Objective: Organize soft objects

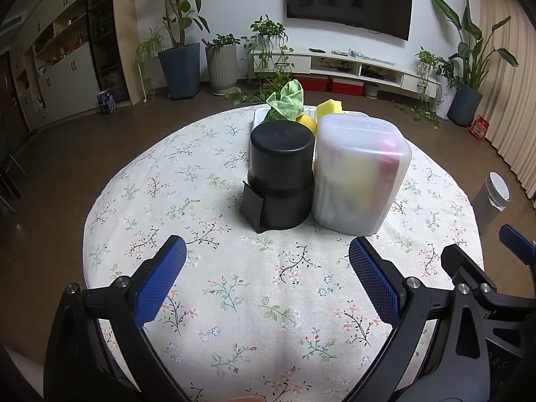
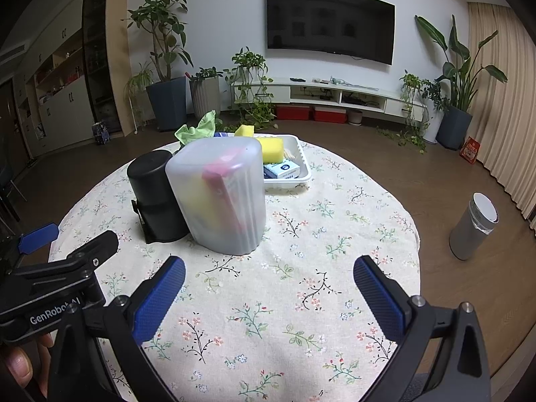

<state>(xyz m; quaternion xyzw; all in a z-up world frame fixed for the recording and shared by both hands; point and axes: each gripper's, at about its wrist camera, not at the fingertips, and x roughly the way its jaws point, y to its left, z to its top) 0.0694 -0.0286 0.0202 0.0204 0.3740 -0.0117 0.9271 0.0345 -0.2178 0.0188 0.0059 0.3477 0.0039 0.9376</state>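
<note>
A frosted translucent box stands upright mid-table with yellow and pink items showing through its wall. Beside it on the left sits a black cylindrical container. Behind them a white tray holds a yellow sponge, a second yellow sponge, a green cloth and a blue-white packet. My left gripper hangs open in front of the two containers, holding nothing. My right gripper is open too, over the cloth near the box.
The round table wears a floral tablecloth. The other gripper's body shows at each view's edge. A grey bin stands on the floor at the right. Potted plants and a TV bench line the far wall.
</note>
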